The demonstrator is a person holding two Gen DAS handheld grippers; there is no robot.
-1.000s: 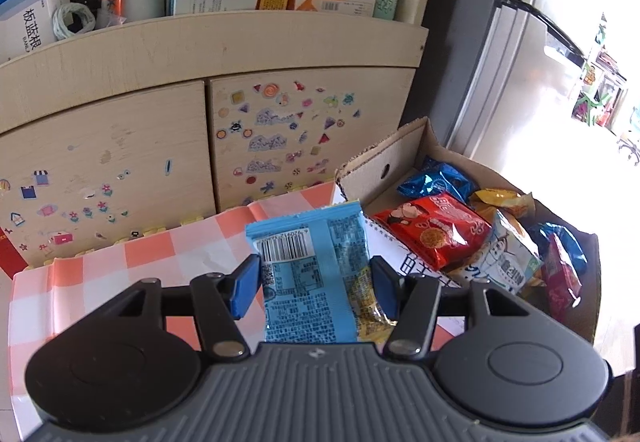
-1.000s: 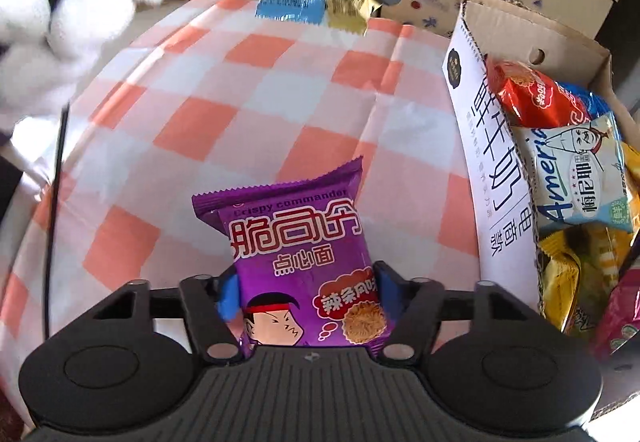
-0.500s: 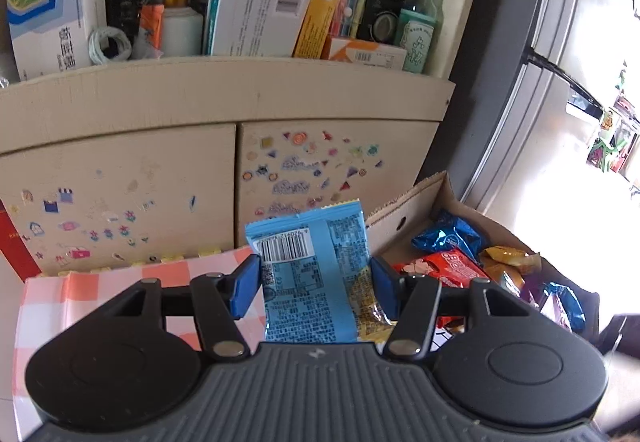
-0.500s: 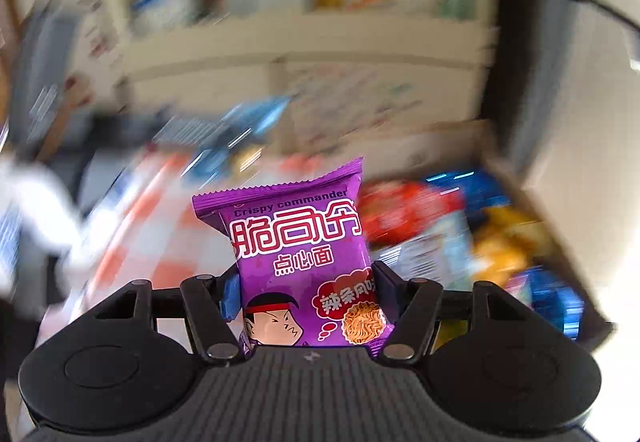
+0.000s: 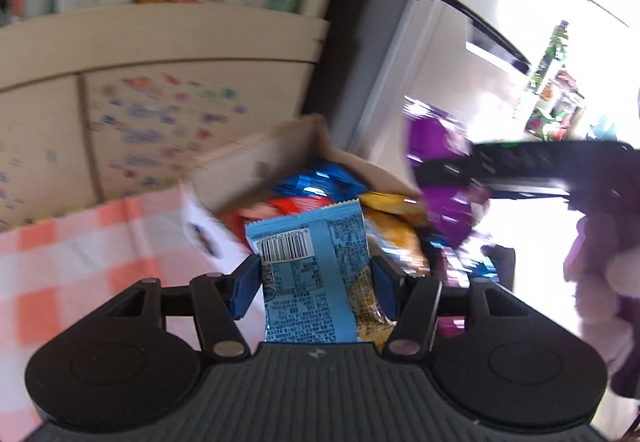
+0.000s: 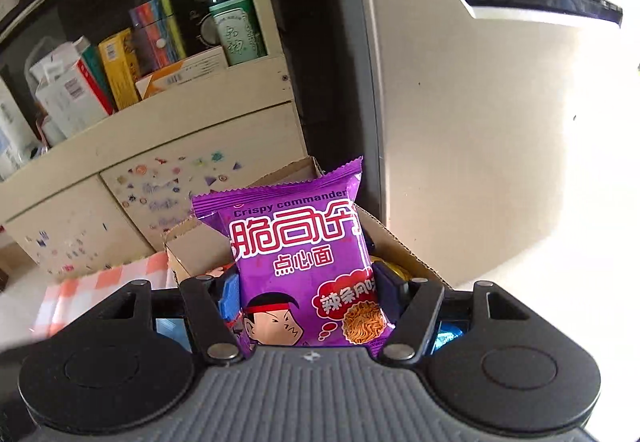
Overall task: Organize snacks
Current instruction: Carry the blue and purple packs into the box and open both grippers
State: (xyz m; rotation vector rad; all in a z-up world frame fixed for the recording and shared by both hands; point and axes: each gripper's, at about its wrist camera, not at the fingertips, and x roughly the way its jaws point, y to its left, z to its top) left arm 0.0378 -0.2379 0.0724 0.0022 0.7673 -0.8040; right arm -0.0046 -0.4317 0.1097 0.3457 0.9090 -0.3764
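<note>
My left gripper (image 5: 314,280) is shut on a blue snack packet (image 5: 312,274), barcode side up, held over the near edge of the cardboard box (image 5: 260,162) that holds several snack bags. My right gripper (image 6: 306,296) is shut on a purple noodle snack packet (image 6: 304,262), held upright above the same cardboard box (image 6: 192,246). In the left wrist view the right gripper (image 5: 520,166) shows blurred at the right, over the box, with the purple packet (image 5: 444,202) in it.
A wooden cabinet (image 6: 120,146) with stickers on its doors stands behind the box, its shelf packed with cartons and a green bottle (image 6: 230,22). A pink-and-white checked cloth (image 5: 80,242) covers the table left of the box. A white wall (image 6: 480,122) rises at the right.
Both grippers have swung from the checked cloth toward the box, keeping their packets. The right gripper rose and rolled; it now appears over the box in the left wrist view.
</note>
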